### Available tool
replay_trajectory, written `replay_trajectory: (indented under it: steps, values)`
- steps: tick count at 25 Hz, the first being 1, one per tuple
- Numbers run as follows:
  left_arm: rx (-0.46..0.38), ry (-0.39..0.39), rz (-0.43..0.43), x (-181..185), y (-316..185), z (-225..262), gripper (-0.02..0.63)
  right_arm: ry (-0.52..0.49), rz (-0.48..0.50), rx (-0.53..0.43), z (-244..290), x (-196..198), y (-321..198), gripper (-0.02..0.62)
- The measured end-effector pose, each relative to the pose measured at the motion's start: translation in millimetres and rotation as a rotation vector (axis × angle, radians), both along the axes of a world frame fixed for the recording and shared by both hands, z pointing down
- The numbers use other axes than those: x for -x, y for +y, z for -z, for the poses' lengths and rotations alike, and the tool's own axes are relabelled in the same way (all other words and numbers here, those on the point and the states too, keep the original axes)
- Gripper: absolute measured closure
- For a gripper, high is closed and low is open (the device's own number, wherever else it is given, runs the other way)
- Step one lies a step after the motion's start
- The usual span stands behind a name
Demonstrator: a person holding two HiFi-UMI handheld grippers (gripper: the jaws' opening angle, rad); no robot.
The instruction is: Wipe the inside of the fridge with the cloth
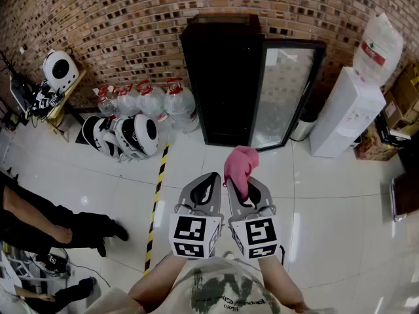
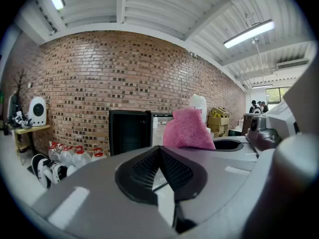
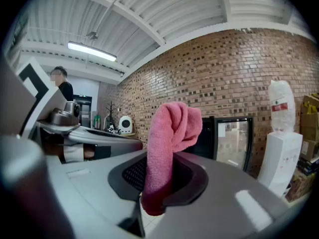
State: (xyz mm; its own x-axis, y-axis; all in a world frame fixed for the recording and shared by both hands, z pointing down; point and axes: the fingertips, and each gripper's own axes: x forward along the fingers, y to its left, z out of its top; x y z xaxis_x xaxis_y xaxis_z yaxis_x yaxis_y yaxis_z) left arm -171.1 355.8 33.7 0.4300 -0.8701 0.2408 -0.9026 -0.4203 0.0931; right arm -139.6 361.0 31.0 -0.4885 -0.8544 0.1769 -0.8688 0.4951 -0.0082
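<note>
fluffy pink cloth [image 1: 240,167], glossy tiled floor [image 1: 327,195]

Glossy white tile floor [image 1: 327,195], lamp glare on it. Black fridge [image 1: 222,77] stands on floor against brick wall, glass door [image 1: 285,93] swung open at its right. Left of fridge: cluster of clear water jugs [image 1: 152,100], red caps. Just in front of jugs: black-and-white rounded shells [image 1: 124,136], kind unclear. Right of door: small dark bin [image 1: 302,128], then white water dispenser [image 1: 344,113]. Yellow-black hazard tape [image 1: 156,201] stuck along floor. Far left: wooden side table [image 1: 65,97], bystander's black shoes [image 1: 108,231]. Far right: cardboard boxes [image 1: 402,93].
</note>
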Motion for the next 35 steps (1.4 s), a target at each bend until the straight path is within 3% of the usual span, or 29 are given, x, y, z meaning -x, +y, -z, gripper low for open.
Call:
replay_trajectory:
  steps: [8, 18, 25, 35]
  values:
    - [0.011, 0.026, -0.007, 15.6, -81.9, -16.9, 0.595, 0.025, 0.006, 0.035, -24.6, 19.1, -82.6, 0.538]
    - [0.032, 0.062, -0.051, 50.9, -239.1, -18.5, 0.595, 0.07, -0.034, 0.05, -24.4, 57.2, -229.0, 0.538]
    - [0.014, 0.13, -0.061, 84.7, -343.0, -3.2, 0.595, 0.126, -0.057, 0.033, -14.8, 85.8, -330.2, 0.538]
    - [0.023, 0.128, -0.013, 100.8, -433.1, -9.9, 0.595, 0.142, -0.008, 0.024, -26.7, 92.1, -423.6, 0.538]
